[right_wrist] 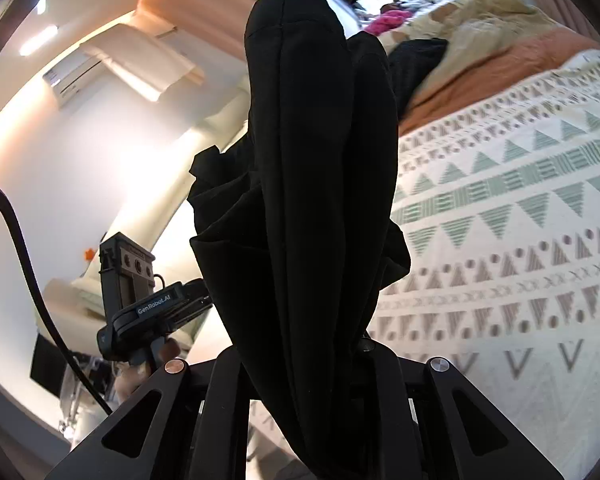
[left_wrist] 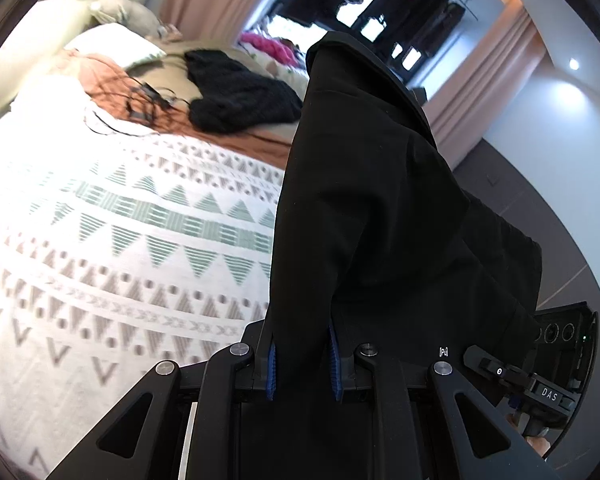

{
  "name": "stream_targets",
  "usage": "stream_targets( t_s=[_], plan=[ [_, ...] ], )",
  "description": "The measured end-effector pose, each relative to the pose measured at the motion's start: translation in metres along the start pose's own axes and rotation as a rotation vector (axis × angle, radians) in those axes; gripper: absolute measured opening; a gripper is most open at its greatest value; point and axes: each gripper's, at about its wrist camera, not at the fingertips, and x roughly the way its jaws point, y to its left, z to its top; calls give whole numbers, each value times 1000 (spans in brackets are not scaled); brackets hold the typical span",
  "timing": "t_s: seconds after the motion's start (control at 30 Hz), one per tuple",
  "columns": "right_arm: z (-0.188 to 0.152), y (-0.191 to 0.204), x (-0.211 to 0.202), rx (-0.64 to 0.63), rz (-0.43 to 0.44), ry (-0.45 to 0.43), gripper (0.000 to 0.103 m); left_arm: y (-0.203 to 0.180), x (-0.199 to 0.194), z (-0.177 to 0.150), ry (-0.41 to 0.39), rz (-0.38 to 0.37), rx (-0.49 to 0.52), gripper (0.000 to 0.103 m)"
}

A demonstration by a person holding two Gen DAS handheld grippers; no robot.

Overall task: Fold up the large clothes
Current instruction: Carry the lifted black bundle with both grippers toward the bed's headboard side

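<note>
**Both grippers hold black garment above bed**

Left gripper (left_wrist: 303,364) clamped on the black garment (left_wrist: 380,208); blue pads (left_wrist: 333,360) press the cloth from both sides. Fabric rises ahead of the fingers and drapes to the right in the left wrist view. Right gripper (right_wrist: 300,360) is buried in the same garment (right_wrist: 312,200); cloth bunches over its fingers, so I cannot tell the jaw gap, though the fabric hangs from it. Garment is lifted, off the bed (left_wrist: 120,240). Bed has a white patterned cover with green and brown triangles. Farther back lie a black knit (left_wrist: 240,96), an orange blanket (left_wrist: 112,84), a pillow (left_wrist: 116,44).
</note>
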Motion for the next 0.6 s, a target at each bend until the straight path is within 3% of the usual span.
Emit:
stream_targets(
  t_s=[0.33,0.6],
  plan=[
    [-11,95,65,-104,60,54,16,86,-98,23,-76,51,-50,21],
    [-27,168,140,-172,110,118,16,174,-166,40,-137,94,-115,20]
  ],
)
